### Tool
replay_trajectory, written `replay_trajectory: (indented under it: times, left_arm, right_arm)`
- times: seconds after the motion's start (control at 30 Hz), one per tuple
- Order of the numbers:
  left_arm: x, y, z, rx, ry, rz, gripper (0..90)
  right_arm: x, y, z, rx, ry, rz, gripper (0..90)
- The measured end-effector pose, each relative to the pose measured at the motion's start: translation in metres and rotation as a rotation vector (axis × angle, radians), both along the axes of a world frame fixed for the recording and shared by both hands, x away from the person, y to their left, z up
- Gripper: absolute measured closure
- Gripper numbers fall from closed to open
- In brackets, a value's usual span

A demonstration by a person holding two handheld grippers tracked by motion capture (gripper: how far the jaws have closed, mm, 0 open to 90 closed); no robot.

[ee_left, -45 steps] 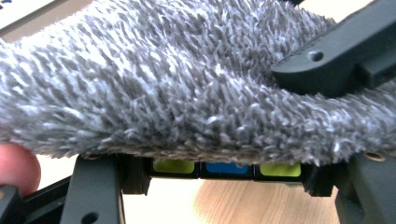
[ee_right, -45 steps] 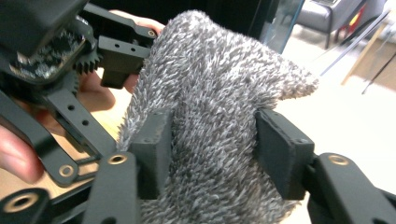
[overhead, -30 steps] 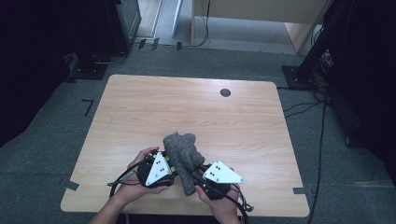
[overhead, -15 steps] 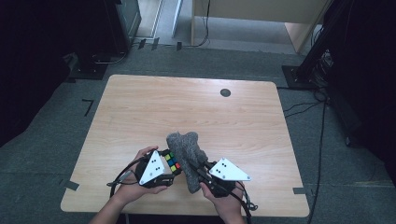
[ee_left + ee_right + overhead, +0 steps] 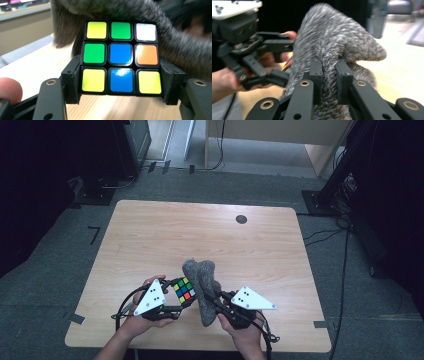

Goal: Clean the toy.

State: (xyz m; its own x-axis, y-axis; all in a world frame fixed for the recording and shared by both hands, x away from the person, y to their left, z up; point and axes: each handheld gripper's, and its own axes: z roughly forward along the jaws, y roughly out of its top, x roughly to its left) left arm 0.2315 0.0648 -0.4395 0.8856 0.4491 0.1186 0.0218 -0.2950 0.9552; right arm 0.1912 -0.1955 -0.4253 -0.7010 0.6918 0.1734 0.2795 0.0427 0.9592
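Now, low in the high view, the left gripper [image 5: 172,301] clamps the puzzle cube [image 5: 183,290] by its sides, coloured face up, just above the table [image 5: 150,235]. Right beside it, touching the cube, the grey furry cloth [image 5: 202,287] stands bunched upright, pinched tight in the right gripper [image 5: 220,306], lower centre.

Cube [image 5: 183,291] partly behind the grey fuzzy cloth [image 5: 202,287]

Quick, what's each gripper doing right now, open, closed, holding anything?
Left gripper: closed on the cube.
Right gripper: closed on the grey cloth.
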Motion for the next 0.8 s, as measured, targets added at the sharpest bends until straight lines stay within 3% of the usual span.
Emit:
replay_trajectory:
  times: [0.07,0.13,0.23,0.3,0.4,0.47,0.53,0.6,0.67,0.73,0.8]
  left_arm:
    - [0.0,0.002,0.0,0.0,0.001,0.0,34.3]
    - [0.002,0.003,-0.001,-0.013,0.008,-0.001,34.3]
    - [0.001,0.001,-0.001,0.015,-0.015,0.004,34.3]
    - [0.0,-0.001,-0.002,0.036,-0.022,0.006,34.3]
    - [-0.001,-0.005,-0.004,0.051,-0.02,0.001,34.3]
    - [-0.002,-0.006,-0.004,0.062,-0.024,0.007,34.3]
    - [0.0,-0.003,-0.004,0.042,-0.005,0.002,34.3]
    - [0.002,0.001,0.0,-0.012,0.022,-0.007,34.3]
    - [0.005,0.005,0.003,-0.042,0.03,0.001,34.3]
    - [0.008,0.006,0.002,-0.012,0.022,0.043,34.3]
    - [0.013,0.006,-0.002,0.016,0.041,0.094,34.3]
  right_arm:
    - [0.002,0.0,-0.002,0.004,0.011,-0.001,79.5]
    - [0.006,-0.001,-0.007,-0.03,0.039,-0.024,79.5]
    - [0.011,-0.007,-0.012,-0.043,0.079,-0.056,79.6]
    - [0.009,-0.01,-0.009,-0.013,0.062,-0.058,79.4]
    - [0.004,-0.007,-0.004,0.024,0.013,-0.017,78.8]
    - [0.002,-0.001,-0.005,-0.006,0.006,-0.012,78.6]
    - [0.007,-0.003,-0.008,-0.021,0.044,-0.018,78.7]
    - [0.015,-0.008,-0.014,-0.064,0.092,-0.058,78.8]
    - [0.021,-0.017,-0.02,-0.071,0.124,-0.098,79.0]
    - [0.023,-0.026,-0.022,-0.048,0.141,-0.143,79.2]
    - [0.022,-0.033,-0.018,-0.041,0.118,-0.174,79.2]
